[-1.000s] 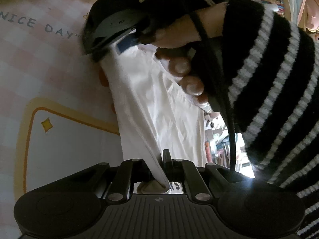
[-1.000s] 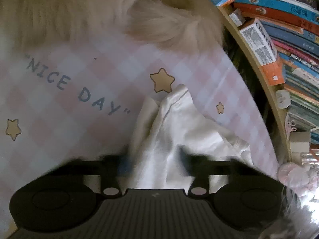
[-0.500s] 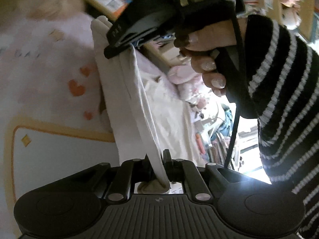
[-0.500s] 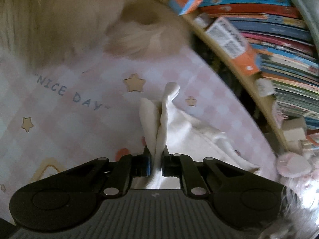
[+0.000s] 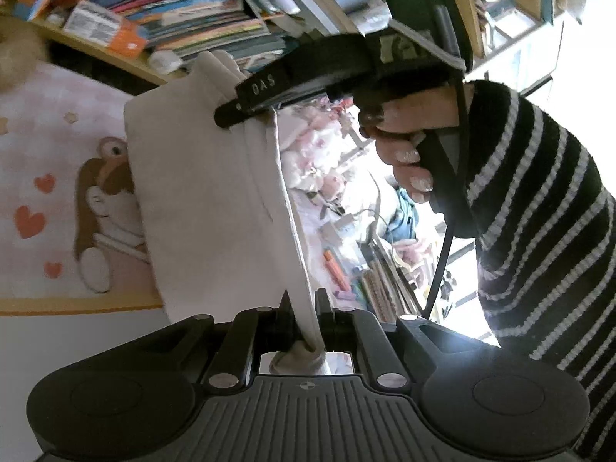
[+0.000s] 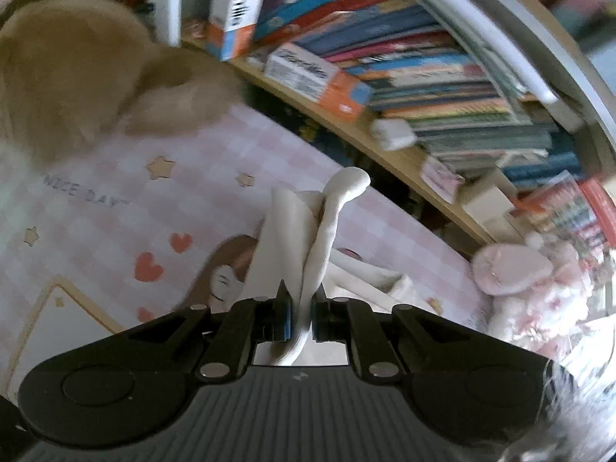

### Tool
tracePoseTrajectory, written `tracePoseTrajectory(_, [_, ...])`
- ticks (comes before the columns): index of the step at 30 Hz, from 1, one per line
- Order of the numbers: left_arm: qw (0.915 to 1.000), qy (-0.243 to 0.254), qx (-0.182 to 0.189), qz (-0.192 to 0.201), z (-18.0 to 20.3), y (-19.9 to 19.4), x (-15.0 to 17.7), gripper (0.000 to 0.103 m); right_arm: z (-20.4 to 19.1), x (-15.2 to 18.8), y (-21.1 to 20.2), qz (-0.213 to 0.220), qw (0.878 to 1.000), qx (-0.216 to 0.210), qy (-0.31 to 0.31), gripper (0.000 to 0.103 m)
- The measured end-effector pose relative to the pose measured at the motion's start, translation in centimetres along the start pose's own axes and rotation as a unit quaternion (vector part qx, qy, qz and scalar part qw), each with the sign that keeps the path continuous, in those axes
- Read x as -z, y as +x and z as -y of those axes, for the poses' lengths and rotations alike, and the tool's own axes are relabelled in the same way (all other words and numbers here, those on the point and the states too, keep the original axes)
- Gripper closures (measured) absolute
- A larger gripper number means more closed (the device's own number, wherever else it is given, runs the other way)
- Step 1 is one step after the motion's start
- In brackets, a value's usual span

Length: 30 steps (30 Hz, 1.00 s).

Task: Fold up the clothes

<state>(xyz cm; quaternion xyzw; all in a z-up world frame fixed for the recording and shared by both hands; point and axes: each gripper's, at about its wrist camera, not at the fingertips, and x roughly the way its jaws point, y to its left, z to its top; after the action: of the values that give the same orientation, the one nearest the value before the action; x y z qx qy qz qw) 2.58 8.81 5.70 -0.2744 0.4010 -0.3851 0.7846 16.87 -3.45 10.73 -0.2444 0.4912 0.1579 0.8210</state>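
Left wrist view shows my left hand-held gripper (image 5: 306, 321) pinched tight on the cream-white cloth garment (image 5: 208, 200). My right hand-held gripper (image 5: 246, 109) pinches its other end, so the cloth stretches between them above the pink checked play mat (image 5: 42, 142).

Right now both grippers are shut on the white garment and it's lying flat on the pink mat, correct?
Not flat. Both the left gripper and right gripper are shut on the white garment, but the left wrist view shows it lifted, hanging between them above the pink mat.
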Motion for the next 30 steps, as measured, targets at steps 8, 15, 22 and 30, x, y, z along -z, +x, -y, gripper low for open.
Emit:
tracePoseTrajectory(8, [0.9993, 0.001, -0.038, -0.005, 4.0, 5.8, 0.8, 0.095, 6.8, 4.1, 0.0, 0.034, 0.999, -0.032, 0.009, 0.095])
tracePoseTrajectory(15, [0.996, 0.003, -0.088, -0.011, 7.2, 11.1, 1.5, 0.095, 13.1, 7.6, 1.3, 0.065, 0.994, -0.088, 0.022, 0.095])
tracePoseTrajectory(22, [0.9908, 0.008, -0.133, -0.027, 9.0, 16.2, 1.7, 0.095, 18.1, 11.0, 3.0, 0.083, 0.987, -0.131, 0.051, 0.094])
tracePoseTrajectory(30, [0.9856, 0.024, -0.158, -0.057, 10.1, 21.4, 1.7, 0.095, 21.8, 13.9, 5.2, 0.088, 0.983, -0.15, 0.067, 0.095])
